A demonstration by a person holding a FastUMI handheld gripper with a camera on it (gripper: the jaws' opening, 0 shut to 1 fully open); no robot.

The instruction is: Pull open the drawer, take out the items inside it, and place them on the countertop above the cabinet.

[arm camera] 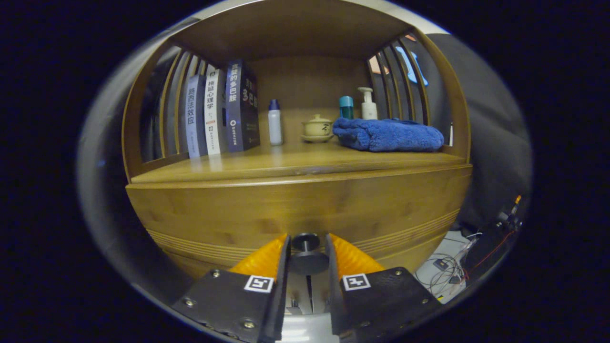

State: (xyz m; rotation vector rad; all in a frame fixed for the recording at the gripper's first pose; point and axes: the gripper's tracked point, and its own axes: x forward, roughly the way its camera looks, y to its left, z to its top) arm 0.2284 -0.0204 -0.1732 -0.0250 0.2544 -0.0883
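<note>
- The tongs [307,255] sit at 6 o'clock, their two fingers closed around a dark round drawer knob [306,251], one finger on each side of it.
- The knob belongs to the wooden drawer front [295,205], which looks closed against the cabinet.
- Directly above, at 12 o'clock, lies the wooden worktop [286,162].
- On it, from 10 to 2 o'clock: three upright books [221,112], a white bottle with blue cap [274,121], a small lidded teacup [317,127], a folded blue towel [388,135], a teal-capped bottle [346,106], a pump bottle [367,103].
</note>
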